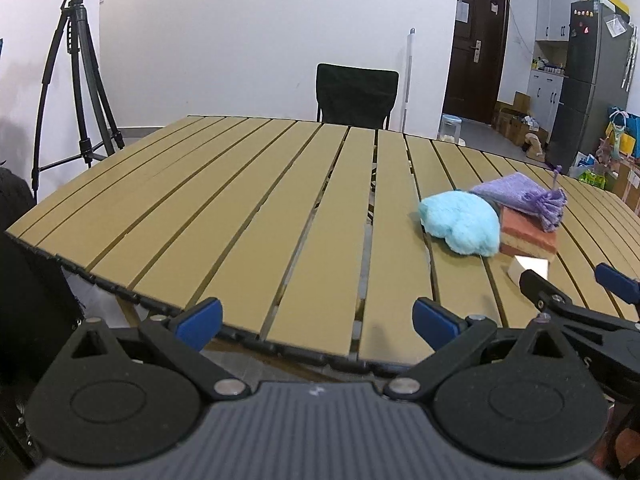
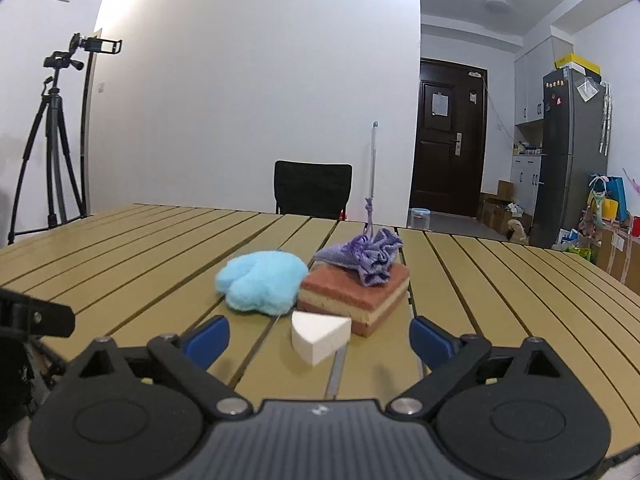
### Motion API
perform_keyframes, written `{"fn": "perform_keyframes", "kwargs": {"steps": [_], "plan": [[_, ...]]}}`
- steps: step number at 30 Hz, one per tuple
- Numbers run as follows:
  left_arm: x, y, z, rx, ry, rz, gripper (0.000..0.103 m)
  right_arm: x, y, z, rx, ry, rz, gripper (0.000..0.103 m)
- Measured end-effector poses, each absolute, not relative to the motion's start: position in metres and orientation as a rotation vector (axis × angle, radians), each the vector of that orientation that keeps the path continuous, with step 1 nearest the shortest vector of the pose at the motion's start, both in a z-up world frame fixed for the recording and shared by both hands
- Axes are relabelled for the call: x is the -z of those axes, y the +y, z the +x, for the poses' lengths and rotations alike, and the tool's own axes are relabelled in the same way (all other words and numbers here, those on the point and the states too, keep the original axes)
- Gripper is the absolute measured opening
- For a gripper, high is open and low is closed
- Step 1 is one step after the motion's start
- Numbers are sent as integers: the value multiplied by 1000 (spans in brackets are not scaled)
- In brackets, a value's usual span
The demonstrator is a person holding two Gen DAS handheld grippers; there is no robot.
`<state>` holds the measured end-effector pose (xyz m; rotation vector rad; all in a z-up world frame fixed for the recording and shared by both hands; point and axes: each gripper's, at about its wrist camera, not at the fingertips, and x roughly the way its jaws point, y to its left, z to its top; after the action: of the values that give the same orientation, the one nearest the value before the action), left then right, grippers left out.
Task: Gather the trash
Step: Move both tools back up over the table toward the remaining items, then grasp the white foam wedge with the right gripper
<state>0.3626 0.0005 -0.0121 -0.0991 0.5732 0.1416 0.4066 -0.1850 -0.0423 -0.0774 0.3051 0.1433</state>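
Note:
A fluffy light-blue puff (image 2: pixel 262 282) lies on the slatted tan table (image 2: pixel 120 252). To its right a brown-and-cream layered sponge (image 2: pixel 354 294) carries a purple drawstring pouch (image 2: pixel 366 258). A white wedge sponge (image 2: pixel 318 334) lies just in front, close ahead of my right gripper (image 2: pixel 320 338), which is open and empty. My left gripper (image 1: pixel 316 320) is open and empty over the table's near edge, left of the pile. In the left wrist view the puff (image 1: pixel 462 222), layered sponge (image 1: pixel 528 234), pouch (image 1: pixel 524 198) and white wedge (image 1: pixel 530 268) sit at right, with the right gripper (image 1: pixel 576 286) beside them.
A black chair (image 1: pixel 356 96) stands behind the table's far edge. A camera tripod (image 1: pixel 76 80) stands at the left. A dark door (image 2: pixel 448 144), a grey fridge (image 2: pixel 572 152) and floor clutter are at the right.

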Motion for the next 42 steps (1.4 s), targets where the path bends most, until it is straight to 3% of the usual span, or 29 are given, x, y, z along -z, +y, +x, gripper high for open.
{"fn": "perform_keyframes", "kwargs": {"steps": [11,13,15,28,42], "plan": [[10,0,398,-132,574,-88,103,56,-181,441,-137,345,-50,67],[11,-2,400,-128,579,-92,103,59,-181,445,-132,355,-47,51],[12,-4,401,-119,580,-87,103,61,-182,448,-127,365,-38,43],[11,-15,413,-111,578,-92,103,63,-189,443,-154,357,17,33],[-1,-46,439,-77,517,-37,103,42,-245,421,-84,295,87,32]]}}
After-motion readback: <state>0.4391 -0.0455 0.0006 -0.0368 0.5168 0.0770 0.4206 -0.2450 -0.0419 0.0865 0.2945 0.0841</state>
